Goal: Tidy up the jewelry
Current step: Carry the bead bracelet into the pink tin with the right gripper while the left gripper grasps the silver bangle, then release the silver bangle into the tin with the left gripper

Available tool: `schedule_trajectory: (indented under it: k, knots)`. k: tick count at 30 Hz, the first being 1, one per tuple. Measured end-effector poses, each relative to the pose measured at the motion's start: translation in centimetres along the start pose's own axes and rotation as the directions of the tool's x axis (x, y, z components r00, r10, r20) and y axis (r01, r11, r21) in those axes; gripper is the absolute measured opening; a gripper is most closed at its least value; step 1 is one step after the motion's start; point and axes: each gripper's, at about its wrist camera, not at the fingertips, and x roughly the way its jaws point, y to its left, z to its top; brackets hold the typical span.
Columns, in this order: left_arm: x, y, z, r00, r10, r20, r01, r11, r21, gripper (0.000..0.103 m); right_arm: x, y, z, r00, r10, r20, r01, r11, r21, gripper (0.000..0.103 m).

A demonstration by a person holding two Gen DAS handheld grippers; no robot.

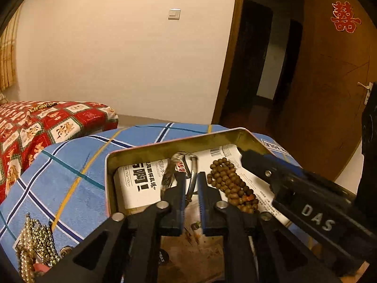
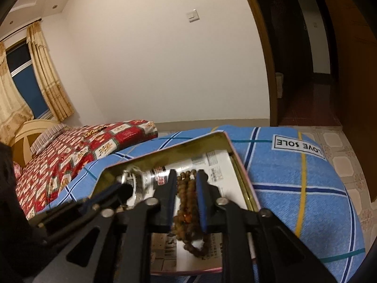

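Left wrist view: you are holding the left gripper point(image 1: 191, 176) inside the shallow gold-lined rectangular metal tin point(image 1: 165, 145), which is resting on the blue plaid cushion point(image 1: 70, 160). Its jaws are standing slightly apart, straddling the thin silver bar of the silver bangle with a dark patterned band point(image 1: 181, 172); the pads are not pressing on it. The coiled string of brown wooden beads point(image 1: 229, 184) is lying just beside it on the white printed paper point(image 1: 139, 184) lining the tin. More jewelry, a heap of gold and pearl bead chains point(image 1: 35, 243), is waiting on the cushion outside the tin. The right gripper point(image 1: 245, 152) is crossing in from the right, close to yours.

Right wrist view: you are poising the right gripper point(image 2: 187, 181) over the wooden beads point(image 2: 188, 200), jaws parted with the strand running between them, not clamped.

Risks, as judged: if you are withdrawing now, a finger could be hooking the bangle or a bead loop and dragging it back out. The two tools are working close together and could be colliding. Pressing on the tin's rim could be tipping it on the soft cushion
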Motion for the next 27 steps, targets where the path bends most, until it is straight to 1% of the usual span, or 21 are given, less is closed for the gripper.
schedule_trajectory:
  k: [1, 2, 3, 4, 5, 6, 7, 8, 9, 10, 12, 14, 16, 18, 21, 25, 27]
  knots:
    - [-0.2, -0.1, 0.0, 1.000, -0.004, 0.010, 0.004, 1.000, 0.003, 0.032, -0.2, -0.1, 0.1, 1.000, 0.001, 0.007, -0.001, 1.000, 0.009, 0.045]
    - [-0.8, -0.2, -0.1, 0.999, -0.002, 0.036, 0.002, 1.000, 0.005, 0.054, -0.6, -0.3, 0.2, 1.000, -0.001, 0.023, 0.000, 1.000, 0.020, 0.062]
    - [-1.5, -0.2, -0.1, 0.998, 0.009, 0.060, -0.009, 1.000, 0.002, 0.064, -1.1, -0.5, 0.3, 0.998, -0.001, 0.056, -0.001, 1.000, 0.030, 0.067]
    - [-2.2, -0.1, -0.3, 0.996, 0.020, 0.087, -0.020, 1.000, -0.003, 0.076, -2.0, -0.7, 0.6, 0.995, -0.012, 0.103, 0.008, 0.999, 0.036, 0.067]
    - [-3.6, 0.0, -0.6, 0.990, 0.036, 0.133, -0.034, 0.999, -0.011, 0.077, -2.8, -0.8, 0.7, 0.989, -0.036, 0.144, 0.030, 0.999, 0.041, 0.069]
    - [-4.4, 0.2, -0.8, 0.987, 0.049, 0.153, -0.047, 0.999, -0.015, 0.077, -3.8, -1.2, 0.8, 0.977, -0.089, 0.194, 0.080, 0.995, 0.055, 0.076]
    - [-5.4, 0.5, -1.1, 0.983, 0.075, 0.170, -0.073, 0.997, -0.020, 0.077, -4.2, -1.5, 0.8, 0.967, -0.131, 0.217, 0.118, 0.991, 0.069, 0.079]
    - [-6.0, 0.9, -1.5, 0.978, 0.104, 0.180, -0.101, 0.995, -0.027, 0.077, -4.6, -1.9, 0.8, 0.958, -0.165, 0.232, 0.149, 0.985, 0.087, 0.083]
    - [-6.7, 1.2, -1.8, 0.974, 0.129, 0.187, -0.124, 0.992, -0.037, 0.077, -4.9, -2.6, 0.8, 0.952, -0.193, 0.238, 0.170, 0.979, 0.116, 0.083]
    - [-7.3, 1.5, -2.1, 0.970, 0.150, 0.192, -0.143, 0.989, -0.048, 0.077, -5.0, -2.9, 0.8, 0.950, -0.204, 0.237, 0.176, 0.975, 0.134, 0.083]
    - [-8.9, 2.4, -3.0, 0.959, 0.192, 0.207, -0.179, 0.981, -0.080, 0.077, -5.2, -3.6, 0.7, 0.948, -0.217, 0.233, 0.181, 0.969, 0.166, 0.083]
    - [-9.8, 3.3, -3.6, 0.953, 0.225, 0.205, -0.204, 0.972, -0.118, 0.077, -5.2, -3.6, 0.7, 0.946, -0.226, 0.232, 0.190, 0.968, 0.167, 0.083]
    - [-10.0, 3.7, -4.1, 0.955, 0.233, 0.183, -0.211, 0.969, -0.132, 0.077, -5.2, -3.2, 0.6, 0.945, -0.234, 0.230, 0.203, 0.967, 0.152, 0.083]
    - [-9.7, 3.5, -4.8, 0.956, 0.252, 0.151, -0.235, 0.964, -0.121, 0.077, -5.1, -2.6, 0.4, 0.945, -0.237, 0.224, 0.212, 0.969, 0.130, 0.083]
    - [-9.6, 2.8, -5.5, 0.949, 0.285, 0.137, -0.277, 0.958, -0.077, 0.077, -5.0, -1.3, -0.3, 0.948, -0.236, 0.212, 0.221, 0.971, 0.092, 0.083]
    - [-10.1, 2.8, -5.8, 0.948, 0.284, 0.141, -0.278, 0.959, -0.063, 0.077, -5.2, -0.3, -1.1, 0.952, -0.228, 0.203, 0.220, 0.973, 0.063, 0.083]
    - [-10.2, 3.0, -6.1, 0.953, 0.278, 0.121, -0.272, 0.960, -0.068, 0.077, -5.5, 0.4, -1.6, 0.955, -0.221, 0.196, 0.216, 0.975, 0.045, 0.083]
